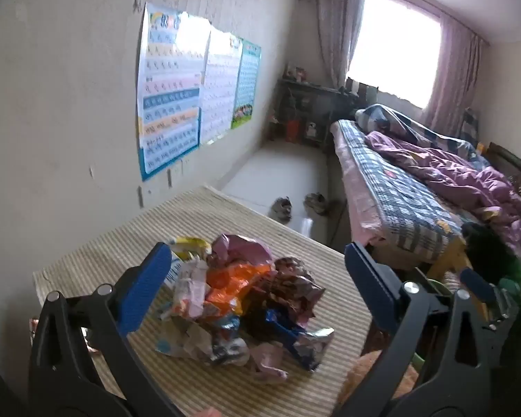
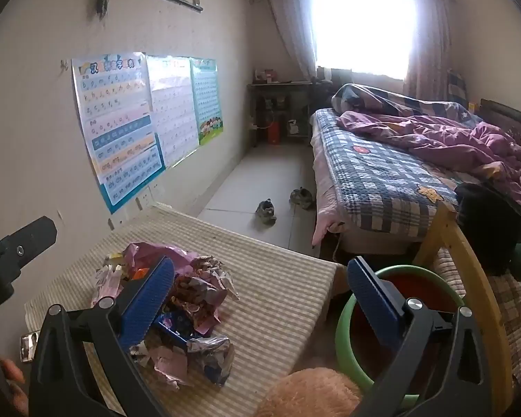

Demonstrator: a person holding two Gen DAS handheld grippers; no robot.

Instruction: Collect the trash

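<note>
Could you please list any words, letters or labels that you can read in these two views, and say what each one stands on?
"b p m f d", roughly: first row of the left wall poster; lower rows are too blurred.
Its Chinese title: "汉" shows, the rest is unclear.
Middle poster and green poster: too small.
Wrapper pile: print unreadable.

We are looking at the trash (image 1: 239, 299): a loose heap of crumpled wrappers lying on the striped desk (image 1: 128, 243), toward its near half. An orange wrapper (image 1: 232, 285) is sitting in the middle, a pink one (image 1: 239, 246) is lying behind it, a brown one (image 1: 295, 278) is resting to the right, and a blue and silver foil pack (image 1: 305, 344) is lying at the front. Beside the desk, a green bin (image 2: 350, 326) is standing upright, its mouth open.
</note>
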